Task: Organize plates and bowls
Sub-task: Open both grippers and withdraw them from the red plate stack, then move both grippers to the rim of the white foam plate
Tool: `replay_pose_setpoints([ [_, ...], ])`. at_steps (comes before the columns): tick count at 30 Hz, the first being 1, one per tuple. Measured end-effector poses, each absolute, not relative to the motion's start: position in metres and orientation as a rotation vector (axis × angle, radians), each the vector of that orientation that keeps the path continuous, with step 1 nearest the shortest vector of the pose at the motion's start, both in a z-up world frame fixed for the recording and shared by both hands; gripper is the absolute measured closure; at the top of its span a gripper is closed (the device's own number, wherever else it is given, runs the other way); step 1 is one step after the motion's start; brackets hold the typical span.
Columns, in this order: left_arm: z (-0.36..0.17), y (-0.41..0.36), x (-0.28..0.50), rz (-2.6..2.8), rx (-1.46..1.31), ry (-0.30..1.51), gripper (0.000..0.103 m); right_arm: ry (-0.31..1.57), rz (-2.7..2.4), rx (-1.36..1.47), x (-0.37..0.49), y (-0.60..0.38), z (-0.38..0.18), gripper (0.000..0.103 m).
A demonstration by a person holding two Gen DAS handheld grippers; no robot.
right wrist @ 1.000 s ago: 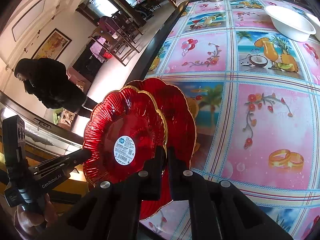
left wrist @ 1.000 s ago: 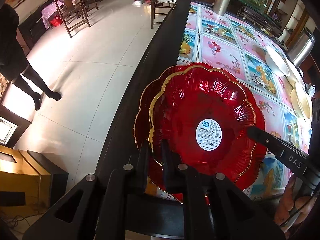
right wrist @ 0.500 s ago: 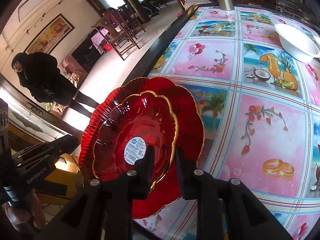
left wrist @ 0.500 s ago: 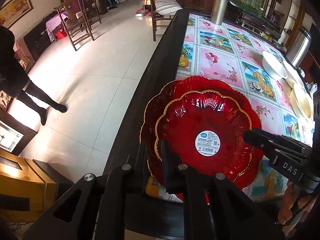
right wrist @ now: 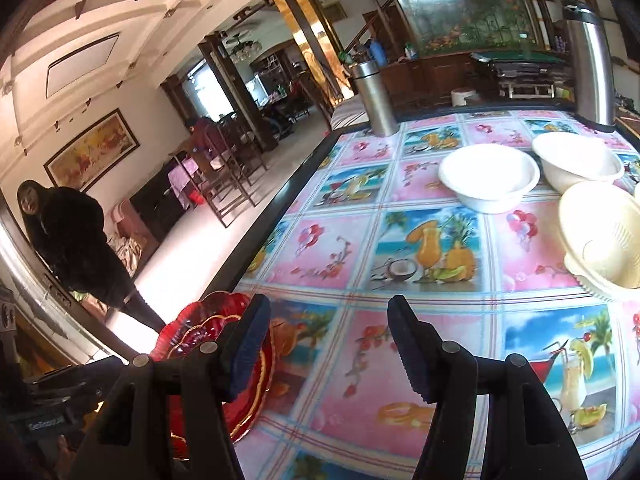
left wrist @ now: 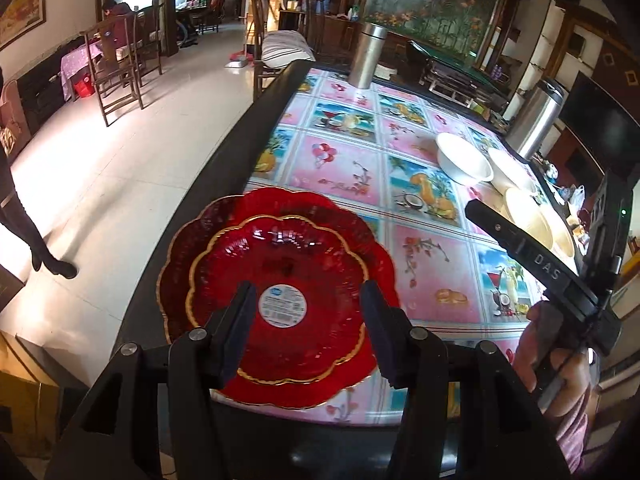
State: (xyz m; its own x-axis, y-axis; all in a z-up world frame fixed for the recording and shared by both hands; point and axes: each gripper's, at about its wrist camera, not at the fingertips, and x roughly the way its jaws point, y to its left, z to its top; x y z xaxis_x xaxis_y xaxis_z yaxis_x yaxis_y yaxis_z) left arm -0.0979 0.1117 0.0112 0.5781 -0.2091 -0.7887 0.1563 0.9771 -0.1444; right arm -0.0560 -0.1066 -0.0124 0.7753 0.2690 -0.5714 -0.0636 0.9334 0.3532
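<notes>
Tabletop (left wrist: 432, 248): dark-rimmed, covered by a glossy cloth of pink floral and tropical-drink squares; small red plate (left wrist: 280, 300) nested in large red plate (left wrist: 376, 264) at the near left corner; white bowls (right wrist: 488, 176) and a cream basket (right wrist: 600, 236) toward the far right edge; steel flask (right wrist: 376, 96) at the far edge. Left gripper (left wrist: 306, 320) and right gripper (right wrist: 328, 348): jaws just spread, released, nothing between them. Room: pale tiled floor (left wrist: 132, 152), wooden chairs (left wrist: 120, 68), framed painting (right wrist: 92, 152).

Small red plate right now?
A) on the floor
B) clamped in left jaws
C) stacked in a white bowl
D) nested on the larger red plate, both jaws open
D: the small red plate lies nested on the larger red plate at the table's edge, with no jaws touching it.
</notes>
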Motion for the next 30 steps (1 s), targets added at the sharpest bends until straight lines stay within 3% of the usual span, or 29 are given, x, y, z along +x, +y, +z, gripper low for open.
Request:
replay_pose_setpoints([
  [13, 0.015, 0.021, -0.061, -0.288, -0.006, 0.987, 0.051, 0.663, 0.141, 0.388, -0.056, -0.172, -0.02, 0.039],
  [30, 0.04, -0.064, 0.054, -0.291, 0.115, 1.008, 0.051, 0.601, 0.087, 0.626, -0.002, -0.319, 0.053, 0.039],
])
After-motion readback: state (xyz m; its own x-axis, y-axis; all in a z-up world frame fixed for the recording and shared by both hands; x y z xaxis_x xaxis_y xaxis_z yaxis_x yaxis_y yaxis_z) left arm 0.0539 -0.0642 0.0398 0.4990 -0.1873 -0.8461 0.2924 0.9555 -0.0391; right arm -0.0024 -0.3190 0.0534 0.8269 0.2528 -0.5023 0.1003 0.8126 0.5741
